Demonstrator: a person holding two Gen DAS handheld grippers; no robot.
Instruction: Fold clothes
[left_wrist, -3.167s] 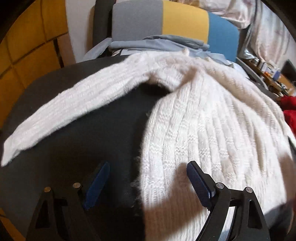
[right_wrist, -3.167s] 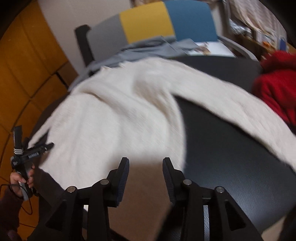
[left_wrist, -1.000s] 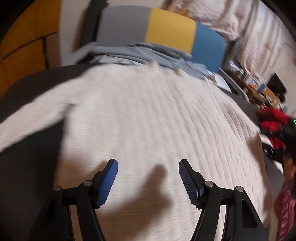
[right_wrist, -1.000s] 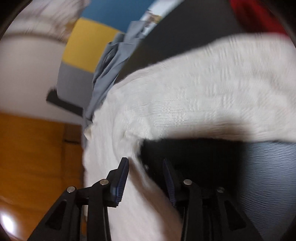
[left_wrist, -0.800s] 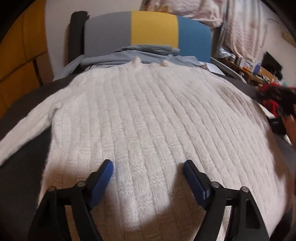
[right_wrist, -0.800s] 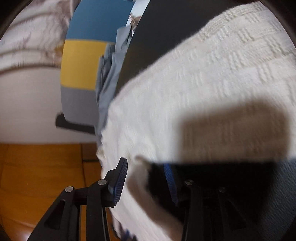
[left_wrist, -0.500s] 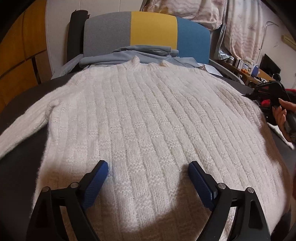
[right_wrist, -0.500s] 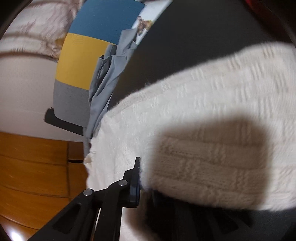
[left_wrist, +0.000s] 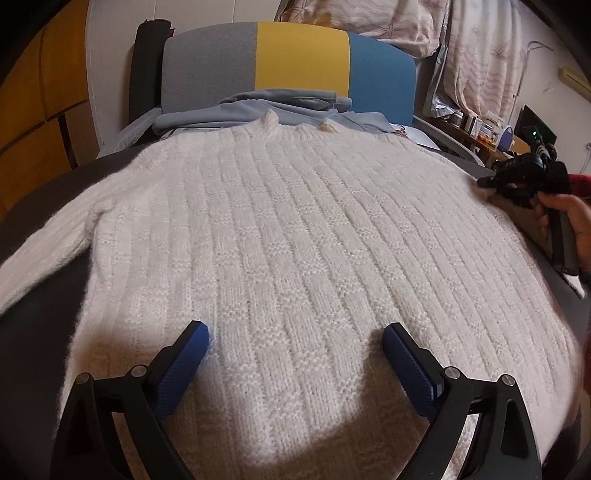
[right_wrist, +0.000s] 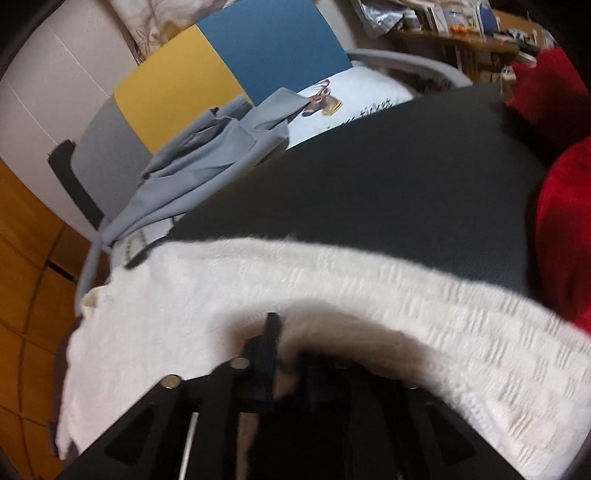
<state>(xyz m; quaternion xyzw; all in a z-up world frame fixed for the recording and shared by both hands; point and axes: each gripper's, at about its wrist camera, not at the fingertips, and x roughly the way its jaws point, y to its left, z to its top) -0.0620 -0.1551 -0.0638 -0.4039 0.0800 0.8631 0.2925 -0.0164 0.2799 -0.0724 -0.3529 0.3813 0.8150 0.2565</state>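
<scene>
Knitwear fills the left wrist view: a cream-white ribbed knitted sweater (left_wrist: 288, 229) lies spread flat, its collar toward the top of the frame, on a dark grey table (left_wrist: 33, 325), with one sleeve trailing off to the left edge. At the bottom centre the left gripper (left_wrist: 295, 343) hovers over the sweater's lower body, its blue-padded fingers (left_wrist: 181, 363) spread wide with nothing between them. At the right edge a hand (left_wrist: 576, 221) holds the right gripper (right_wrist: 284, 350) at the sweater's side. In the right wrist view its fingers are closed on a raised fold of the sweater at the bottom centre. Behind the table, in the upper part of both frames, a crumpled grey-blue garment (left_wrist: 258, 107) lies before a grey, yellow and blue chair back (left_wrist: 295, 59). Red fabric (right_wrist: 561, 229) sits at the right edge.
</scene>
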